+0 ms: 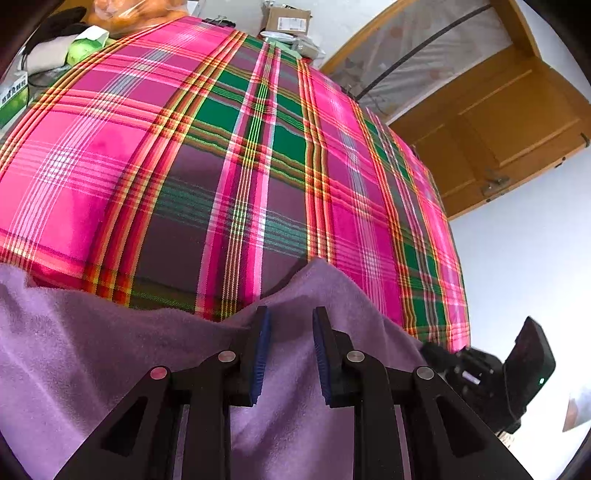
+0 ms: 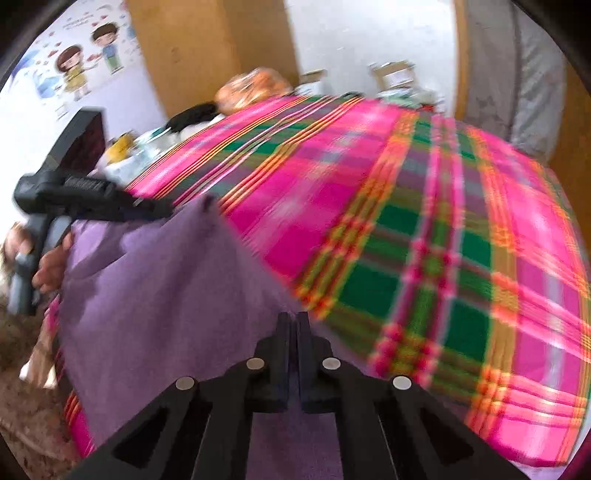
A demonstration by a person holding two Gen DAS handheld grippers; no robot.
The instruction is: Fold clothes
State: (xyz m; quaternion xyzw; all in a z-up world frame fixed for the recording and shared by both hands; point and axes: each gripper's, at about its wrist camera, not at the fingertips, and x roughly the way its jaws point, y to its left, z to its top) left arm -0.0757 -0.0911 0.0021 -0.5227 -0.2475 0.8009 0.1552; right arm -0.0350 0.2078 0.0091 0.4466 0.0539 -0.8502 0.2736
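A purple fleece garment (image 1: 74, 350) lies at the near edge of a bed covered by a pink and green plaid sheet (image 1: 155, 155). My left gripper (image 1: 291, 312) stands open over the garment's far edge, with purple fabric showing between its blue pads (image 1: 260, 350). In the right wrist view the garment (image 2: 155, 295) is lifted into a ridge. My right gripper (image 2: 293, 318) is shut on its edge. The left gripper (image 2: 162, 211) shows at the garment's far corner, held by a hand (image 2: 48, 266). The right gripper's tip (image 1: 428, 349) meets the garment's right edge.
Bags, boxes and clothes are piled at the bed's far end (image 1: 110, 18). A wooden door (image 1: 509, 122) stands to the right of the bed. The plaid sheet (image 2: 406, 221) stretches flat beyond the garment. The right wrist view is motion-blurred.
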